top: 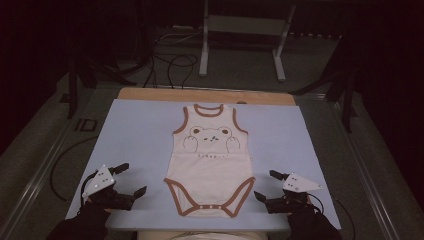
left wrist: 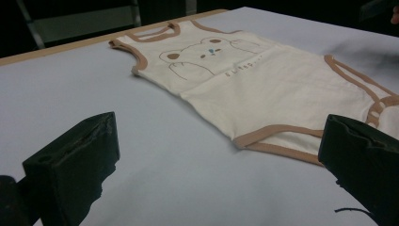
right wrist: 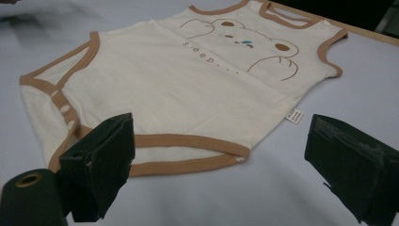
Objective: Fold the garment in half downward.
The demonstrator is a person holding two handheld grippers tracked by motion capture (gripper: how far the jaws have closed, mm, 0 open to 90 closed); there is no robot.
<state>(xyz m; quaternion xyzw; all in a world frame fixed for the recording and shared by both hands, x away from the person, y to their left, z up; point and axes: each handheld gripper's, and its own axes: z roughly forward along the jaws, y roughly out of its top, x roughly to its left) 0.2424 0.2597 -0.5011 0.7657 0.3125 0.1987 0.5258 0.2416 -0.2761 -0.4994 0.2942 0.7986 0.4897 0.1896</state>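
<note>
On the blue mat (top: 135, 135): bodysuit (top: 210, 165) lies flat, centred, neckline away | left gripper (top: 131, 179) and right gripper (top: 265, 185) flank its hem, jaws wide, empty | step: approach, judged | next: each closes on a lower corner.

Pale blue mat (top: 135, 145) covers light wooden tabletop (top: 150, 93), bare strip at far edge. Beyond, grey floor w/ white metal stand (top: 240, 30) centre-right, black cables (top: 172, 62) far left.
</note>
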